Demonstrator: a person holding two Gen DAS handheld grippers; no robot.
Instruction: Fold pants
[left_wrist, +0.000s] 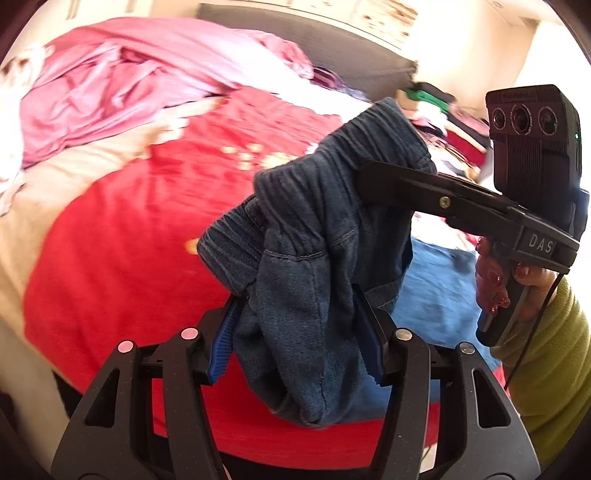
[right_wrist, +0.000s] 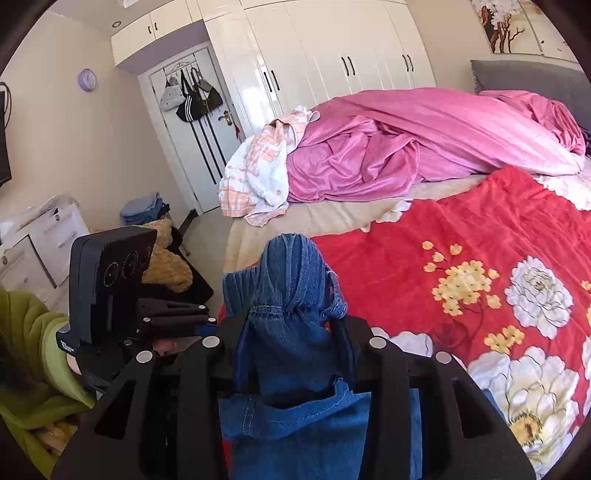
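Denim fills the middle of both views: the pants (left_wrist: 314, 266) hang bunched between my two tools, lifted above the bed (right_wrist: 280, 218). My left hand-held gripper (left_wrist: 301, 332) has its blue pads (left_wrist: 221, 343) pressed on a thick wad of the cloth at the lower centre of its view, jaws about half apart around it. My right hand-held gripper (right_wrist: 291, 350) is clamped on another bunch near the ribbed waistband (right_wrist: 291, 258), jaws narrower. The two grips sit close together, with cloth sagging below them.

Open room lies ahead and to the upper left of the left view, where the red blanket (left_wrist: 129, 240) spreads flat. Its near edge runs along the bottom of that frame. A pink duvet (right_wrist: 424, 140) is heaped across the far side, a checked cloth (right_wrist: 258, 173) at its end.

Only the left view shows my right hand (left_wrist: 532, 291) on its handle, a green sleeve (left_wrist: 554, 350), a blue cloth (left_wrist: 436, 291) under the pants, and a blurred clothes pile (left_wrist: 443, 110) at upper right. Only the right view shows the white flowers (right_wrist: 535, 291) on the blanket, the wardrobe (right_wrist: 332, 55), a door (right_wrist: 199, 122) hung with bags (right_wrist: 192, 96), a purple clock (right_wrist: 87, 79), and drawers (right_wrist: 44, 240) at far left.
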